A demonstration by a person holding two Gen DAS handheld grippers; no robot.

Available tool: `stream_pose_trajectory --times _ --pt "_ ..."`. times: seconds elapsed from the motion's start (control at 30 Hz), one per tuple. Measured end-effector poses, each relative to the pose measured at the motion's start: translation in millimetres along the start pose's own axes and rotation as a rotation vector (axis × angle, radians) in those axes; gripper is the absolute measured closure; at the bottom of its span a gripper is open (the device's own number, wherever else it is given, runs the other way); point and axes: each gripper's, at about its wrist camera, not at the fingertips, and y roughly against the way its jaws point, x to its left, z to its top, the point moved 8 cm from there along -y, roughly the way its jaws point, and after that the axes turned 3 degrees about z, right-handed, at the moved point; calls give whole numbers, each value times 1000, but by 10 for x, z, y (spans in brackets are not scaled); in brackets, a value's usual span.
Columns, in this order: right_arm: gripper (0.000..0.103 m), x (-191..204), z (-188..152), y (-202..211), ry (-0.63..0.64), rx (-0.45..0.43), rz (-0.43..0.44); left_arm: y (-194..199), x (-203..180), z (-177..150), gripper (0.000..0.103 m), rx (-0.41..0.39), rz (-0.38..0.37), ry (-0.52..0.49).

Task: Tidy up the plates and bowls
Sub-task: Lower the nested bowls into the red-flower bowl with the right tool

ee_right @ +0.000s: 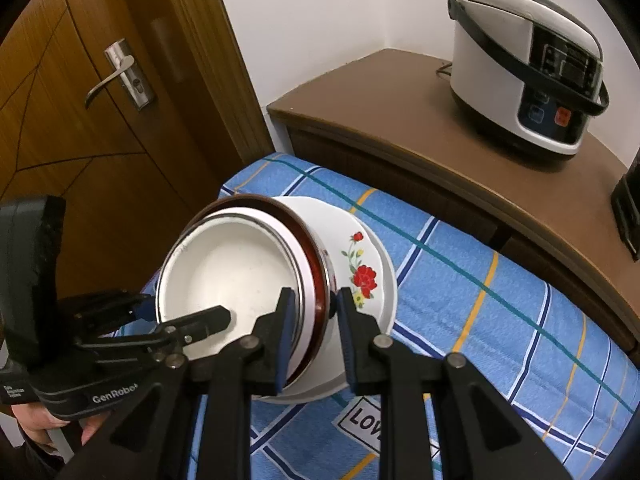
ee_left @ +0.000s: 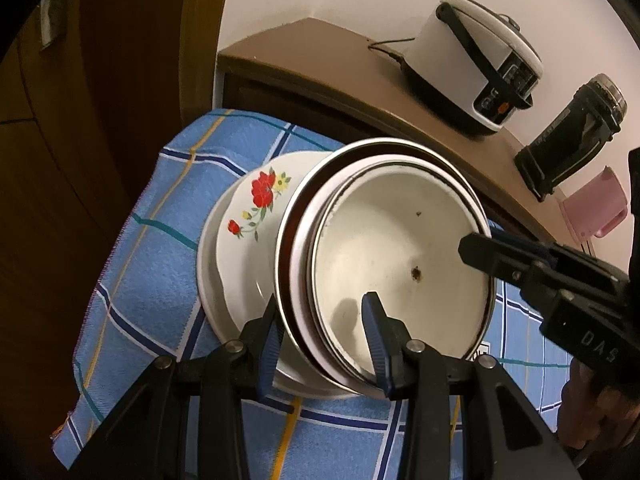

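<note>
Clamping the near rim of a tilted stack of bowls [ee_left: 400, 256], the left gripper [ee_left: 324, 332] has one finger outside the stack and the other inside the white inner bowl, its jaws partly closed on the nested rims. From the other side, the right gripper [ee_right: 316, 320] pinches the stack's edge too — jaws narrow, one pad inside the white bowl, the other against the outer metal wall. In the left wrist view that gripper reaches in from the right, its tip at the bowl's far rim.

The stack is a white bowl with a few dark specks, nested in a pale bowl and a brown-rimmed metal one. It leans at an angle on a pile of white plates — the top plate [ee_right: 360, 256] painted with red flowers. The plates sit on a blue checked cloth [ee_right: 460, 280].

A person's hand [ee_right: 48, 420] shows under the left gripper in the right wrist view.

Beyond the cloth stands a brown table [ee_right: 400, 92] with a white rice cooker [ee_right: 528, 64], a dark jar [ee_left: 572, 136] and a pink cup [ee_left: 596, 204]. A wooden door [ee_right: 80, 120] with a metal handle lies to the left.
</note>
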Motion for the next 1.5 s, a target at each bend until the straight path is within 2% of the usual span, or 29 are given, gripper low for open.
stream_pose_trajectory --times 0.3,0.57,0.83,0.9,1.1,1.23,1.5 --pt "80 5 20 -66 -18 39 55 -10 15 -17 61 31 -7 -4" --pt "79 0 77 -116 -4 54 53 -30 21 9 60 59 -21 -10" --pt "79 -116 105 -262 -54 63 62 -83 50 181 53 3 -35 10" --pt "79 -152 91 -296 -65 65 69 -99 36 213 47 -5 -50 23" --pt "79 -117 -5 -298 -56 78 114 -163 -6 191 37 -34 -32 -8" --pt "79 -104 -11 -299 -50 58 109 -167 -8 146 37 -64 -21 -17" --pt "79 -122 -37 -292 -65 60 127 -157 -11 133 37 -70 -11 -21"
